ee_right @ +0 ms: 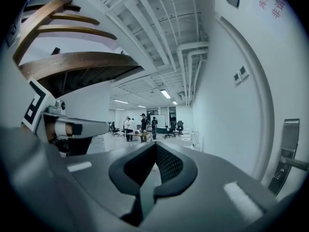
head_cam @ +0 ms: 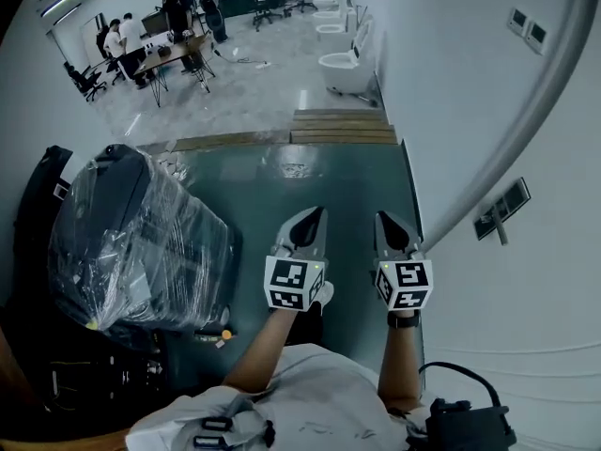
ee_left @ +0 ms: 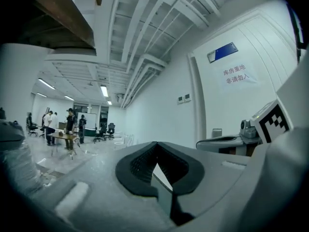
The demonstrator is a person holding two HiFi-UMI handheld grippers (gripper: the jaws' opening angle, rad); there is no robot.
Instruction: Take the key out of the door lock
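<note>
The door (head_cam: 526, 130) is the white surface at the right of the head view. On it sits a dark lock plate with a lever handle (head_cam: 502, 209), and the same plate and handle (ee_right: 286, 151) show at the right edge of the right gripper view. I cannot make out a key. My left gripper (head_cam: 310, 219) and right gripper (head_cam: 387, 222) are side by side in front of me, both shut and empty, well short of the lock. In their own views the left gripper (ee_left: 154, 164) and right gripper (ee_right: 152, 164) hold nothing.
A bulky black object wrapped in plastic film (head_cam: 131, 242) stands to my left. I stand on a green floor (head_cam: 310, 181), with wooden planks (head_cam: 338, 125) beyond it. Farther off are white toilets (head_cam: 347, 69) and people round a table (head_cam: 169, 40). A blue plate and red-lettered sign (ee_left: 236, 74) hang on the door.
</note>
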